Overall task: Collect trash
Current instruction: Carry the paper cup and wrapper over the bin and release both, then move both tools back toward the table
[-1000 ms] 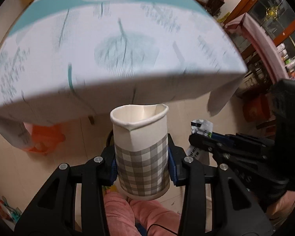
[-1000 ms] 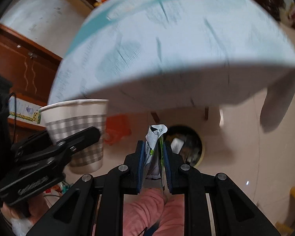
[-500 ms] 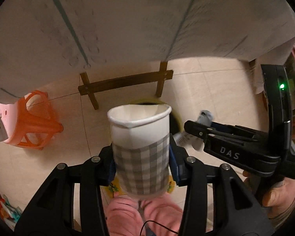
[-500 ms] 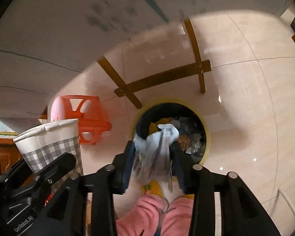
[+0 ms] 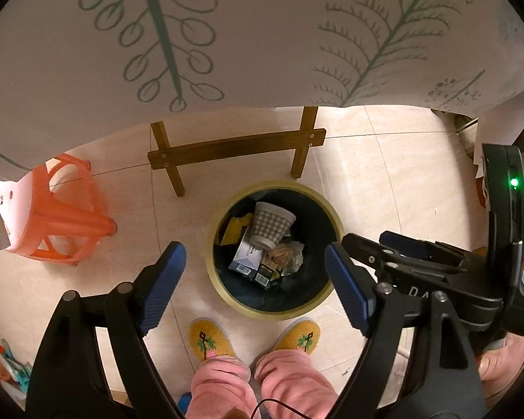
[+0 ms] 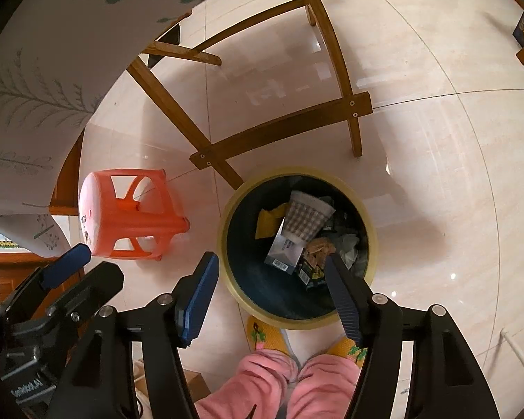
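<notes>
Blue-padded and spread wide, your left gripper (image 5: 253, 288) has nothing between its jaws, and they are opening further as it points down over the bin (image 5: 223, 281). Your right gripper (image 6: 270, 296) is opening too, about halfway apart and empty, its right finger across the bin's near rim. The checked paper cup (image 5: 271, 224) lies tilted on its side inside the bin, on top of a small box (image 5: 245, 256) and crumpled scraps (image 5: 285, 254). The bin stands on the tiled floor (image 5: 384, 181) just in front of your yellow slippers (image 5: 211, 338), with an orange stool (image 5: 64, 225) on its side to the left and the table's wooden crossbar (image 5: 235, 148) behind it.

A second ago your left jaws were clamped on that cup and your right jaws pinched a wrapper, both held up near the tablecloth (image 5: 262, 35). Now both hands are lower, the cup has dropped in, and the wrapper has left your right jaws; you cannot pick it out among the rubbish.
</notes>
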A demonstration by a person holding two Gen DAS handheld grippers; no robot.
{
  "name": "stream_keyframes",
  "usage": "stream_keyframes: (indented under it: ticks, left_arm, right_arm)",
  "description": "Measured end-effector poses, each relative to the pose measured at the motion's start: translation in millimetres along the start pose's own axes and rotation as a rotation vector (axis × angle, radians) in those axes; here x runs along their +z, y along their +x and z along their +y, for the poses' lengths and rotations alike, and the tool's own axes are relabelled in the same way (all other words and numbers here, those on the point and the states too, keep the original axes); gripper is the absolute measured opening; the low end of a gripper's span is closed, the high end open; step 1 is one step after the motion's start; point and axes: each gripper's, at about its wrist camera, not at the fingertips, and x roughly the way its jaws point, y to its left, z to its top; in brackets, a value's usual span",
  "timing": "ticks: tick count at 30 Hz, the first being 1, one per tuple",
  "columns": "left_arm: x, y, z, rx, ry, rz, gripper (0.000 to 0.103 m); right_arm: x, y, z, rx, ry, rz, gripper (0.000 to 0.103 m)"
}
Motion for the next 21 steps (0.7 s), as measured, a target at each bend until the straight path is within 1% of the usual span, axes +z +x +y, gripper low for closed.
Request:
stream_keyframes:
  ticks: [6, 11, 16, 21]
  left_arm:
    - [-2, -12, -2, -0.001, -0.006, 0.007, 0.080]
    - [-6, -36, -10, -0.007, 0.000, 0.029, 0.080]
    - [-5, -81, -19, -0.005, 0.008, 0.021, 0.080]
    - [6, -142, -27, -0.003, 0.010, -0.018, 0.080]
  right_arm:
    - [-7, -17, 4, 0.000, 0.007, -0.016, 0.064]
    - [-11, -40, 8, 0.010, 0.017, -0.028, 0.064]
    - [-18, -83, 20, 0.022, 0.031, -0.041, 0.064]
    - [-20, -147, 38, 0.031, 0.031, -0.075, 0.064]
